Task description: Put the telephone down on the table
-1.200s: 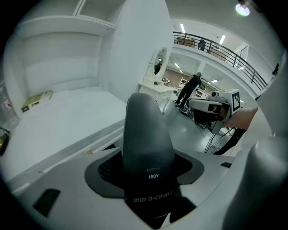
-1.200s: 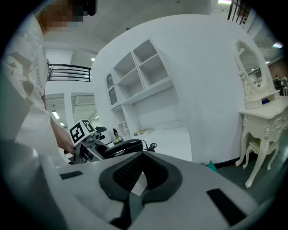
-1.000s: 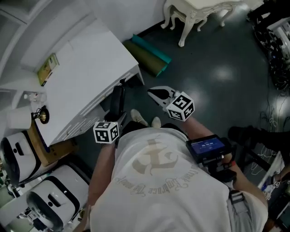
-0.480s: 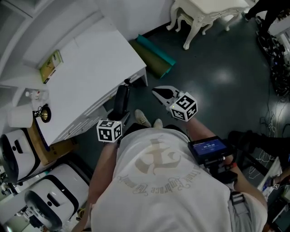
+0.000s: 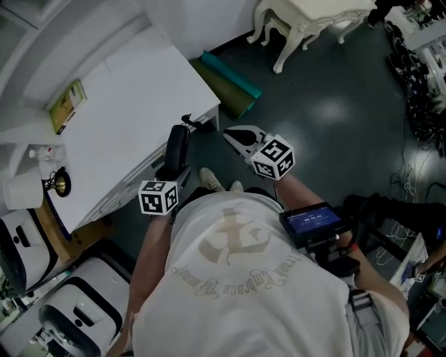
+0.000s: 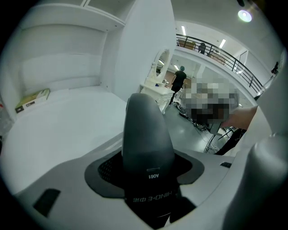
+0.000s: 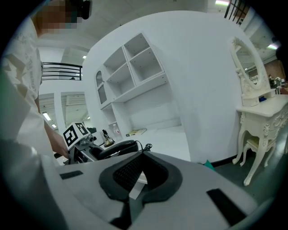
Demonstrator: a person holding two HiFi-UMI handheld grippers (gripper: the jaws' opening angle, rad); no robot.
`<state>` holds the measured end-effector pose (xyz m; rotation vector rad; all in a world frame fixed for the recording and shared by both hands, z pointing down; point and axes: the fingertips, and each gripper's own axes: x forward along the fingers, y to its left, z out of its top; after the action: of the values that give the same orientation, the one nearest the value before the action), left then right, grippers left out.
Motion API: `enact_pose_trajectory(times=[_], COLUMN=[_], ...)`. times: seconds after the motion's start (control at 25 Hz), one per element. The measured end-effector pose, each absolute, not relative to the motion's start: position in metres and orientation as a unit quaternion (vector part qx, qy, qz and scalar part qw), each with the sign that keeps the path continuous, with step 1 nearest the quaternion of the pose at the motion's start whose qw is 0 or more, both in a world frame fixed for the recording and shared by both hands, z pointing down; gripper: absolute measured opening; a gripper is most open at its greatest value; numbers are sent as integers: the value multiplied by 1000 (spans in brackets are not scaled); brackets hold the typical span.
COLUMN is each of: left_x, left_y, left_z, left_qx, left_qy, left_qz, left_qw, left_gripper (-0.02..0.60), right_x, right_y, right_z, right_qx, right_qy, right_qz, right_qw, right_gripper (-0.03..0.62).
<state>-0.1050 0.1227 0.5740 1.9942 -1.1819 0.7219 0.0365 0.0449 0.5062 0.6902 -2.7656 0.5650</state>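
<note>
The telephone is a black handset [image 5: 175, 150] with a curly cord at its far end. My left gripper [image 5: 180, 176] is shut on it, and it stands up between the jaws just off the front edge of the white table [image 5: 118, 104]. In the left gripper view the handset [image 6: 146, 134] rises out of the left gripper [image 6: 148, 168] and hides the middle of the scene. My right gripper [image 5: 233, 134] hangs over the dark floor to the right, shut and empty. The right gripper view shows that gripper [image 7: 139, 179] with its jaws together, and the handset [image 7: 119, 147] at its left.
A green booklet [image 5: 66, 106] lies at the table's back. A small brass object [image 5: 59, 183] and a white cup [image 5: 21, 190] stand at its left end. Rolled green mats [image 5: 230, 87] lie on the floor beside the table. An ornate white dressing table [image 5: 306, 14] stands further off.
Both grippers keep almost the same pose while the head view shifts a little. The handset stays in the left gripper beside the table's edge.
</note>
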Motion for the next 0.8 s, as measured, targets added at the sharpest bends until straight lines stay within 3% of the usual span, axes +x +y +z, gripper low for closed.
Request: enact_pose_trajectory(times=[0.8], left_x=[-163], left_y=[77], left_z=[575], left_qx=[776], left_qy=[-454], left_qz=[271], left_qw=[343], left_gripper=[284], right_x=[-21], right_y=[4], right_z=[503], right_qx=[243], right_qy=[-943], right_qz=[180], right_qw=[137], right_gripper=[15])
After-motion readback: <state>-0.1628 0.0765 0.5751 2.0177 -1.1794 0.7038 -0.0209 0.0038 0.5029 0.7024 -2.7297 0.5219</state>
